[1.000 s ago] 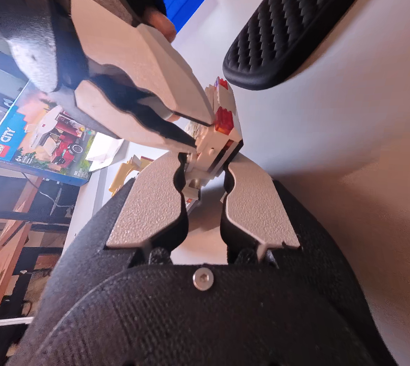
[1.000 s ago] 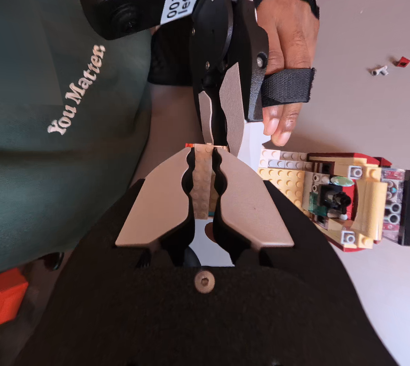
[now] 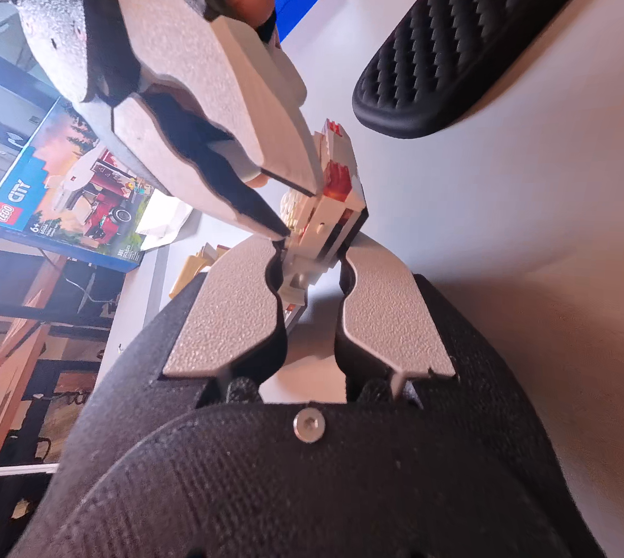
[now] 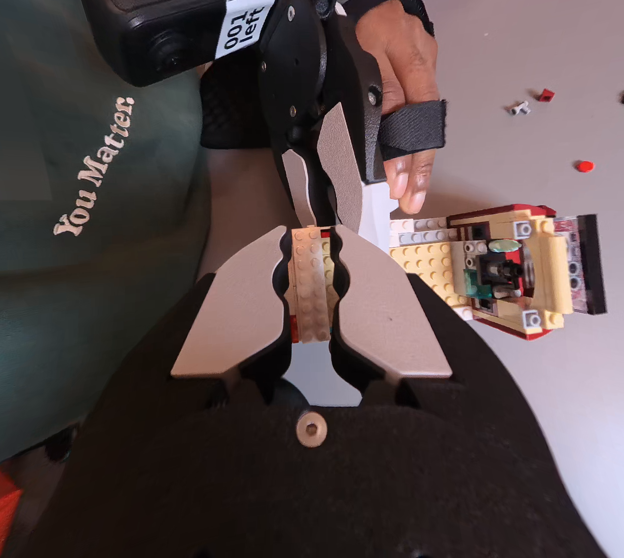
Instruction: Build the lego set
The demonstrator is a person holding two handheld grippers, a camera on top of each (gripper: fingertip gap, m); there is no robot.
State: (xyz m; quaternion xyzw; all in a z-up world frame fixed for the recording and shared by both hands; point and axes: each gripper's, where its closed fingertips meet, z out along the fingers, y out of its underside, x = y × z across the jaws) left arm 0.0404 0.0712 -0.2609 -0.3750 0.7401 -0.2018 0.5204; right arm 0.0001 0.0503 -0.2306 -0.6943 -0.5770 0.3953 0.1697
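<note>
Right gripper (image 4: 310,271) jaws clamped on a small white-and-tan studded brick sub-assembly (image 4: 312,285), held above the grey table (image 4: 506,440). Left gripper (image 3: 312,266) jaws part-open around its end; contact unclear. Red-and-tan brick vehicle (image 4: 489,271) lies on the table nearby.

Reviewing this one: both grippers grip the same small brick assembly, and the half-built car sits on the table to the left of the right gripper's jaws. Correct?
Not quite. In the right wrist view the half-built car sits right of the right gripper, not left. Both it and the left gripper do grip the small brick assembly.
</note>
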